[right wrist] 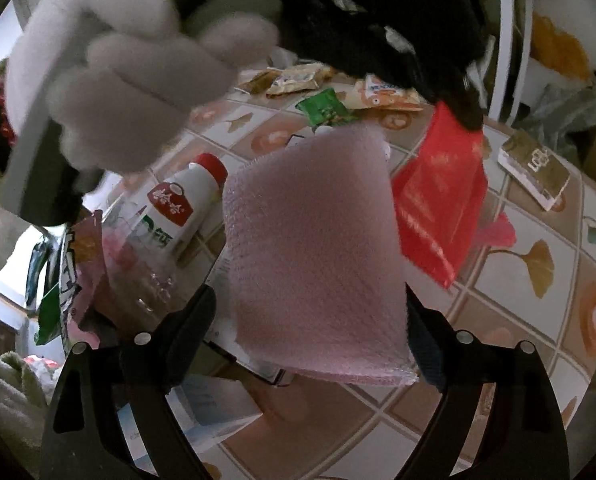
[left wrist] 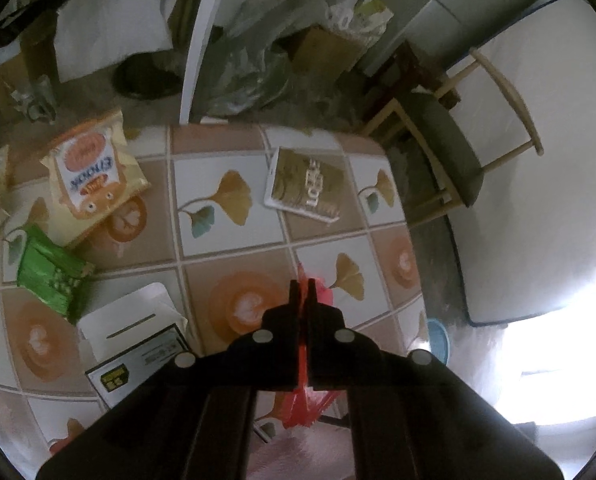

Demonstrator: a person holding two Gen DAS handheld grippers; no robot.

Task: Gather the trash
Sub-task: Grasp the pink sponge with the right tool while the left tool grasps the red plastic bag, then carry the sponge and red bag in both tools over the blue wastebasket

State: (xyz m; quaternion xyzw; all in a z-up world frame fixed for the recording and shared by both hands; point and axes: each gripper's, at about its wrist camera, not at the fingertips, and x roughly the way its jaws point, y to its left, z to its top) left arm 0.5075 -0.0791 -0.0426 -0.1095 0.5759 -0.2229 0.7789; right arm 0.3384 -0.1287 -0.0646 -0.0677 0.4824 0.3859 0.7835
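Left gripper [left wrist: 306,286] fingers pinch the thin red plastic bag [right wrist: 438,196] above the tiled counter [left wrist: 233,152], while right gripper [right wrist: 310,308] fingers straddle a pink foam sheet [right wrist: 314,248]; the flimsy film could slip free.

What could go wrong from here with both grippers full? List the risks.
1. The left gripper pinches only a thin edge of the red plastic bag, which hangs loose; it could slip out or snag.
2. The right gripper spans a wide pink foam sheet that blocks its camera's view of the table, so it might bump the red-capped bottle beside it.
3. The dangling bag could sweep the gold booklet.
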